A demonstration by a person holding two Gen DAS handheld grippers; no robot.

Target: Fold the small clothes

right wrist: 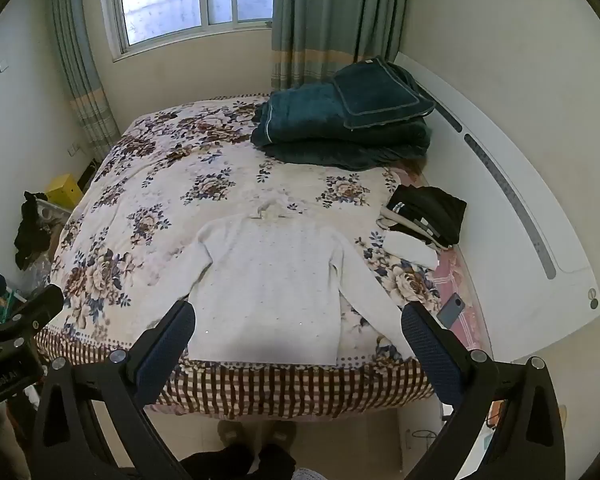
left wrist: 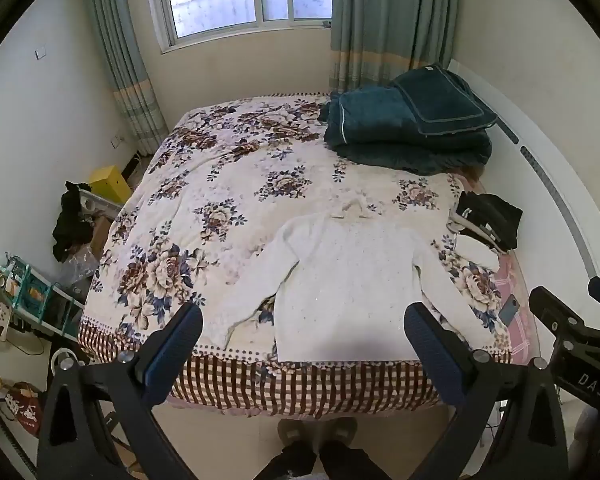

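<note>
Both the left gripper and right gripper hang spread and empty. The sweater lies flat at lower centre. A pinch could catch the blanket too, dragging it.

bed centre: open | far right: teal bedding | right edge: dark clothes, phone

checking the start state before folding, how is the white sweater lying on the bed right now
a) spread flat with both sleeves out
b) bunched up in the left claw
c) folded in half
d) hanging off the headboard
a: the white sweater lies spread flat on the floral bedspread, a sleeve angled out on each side, and both the left claw and right claw are open above it, holding nothing.
</note>
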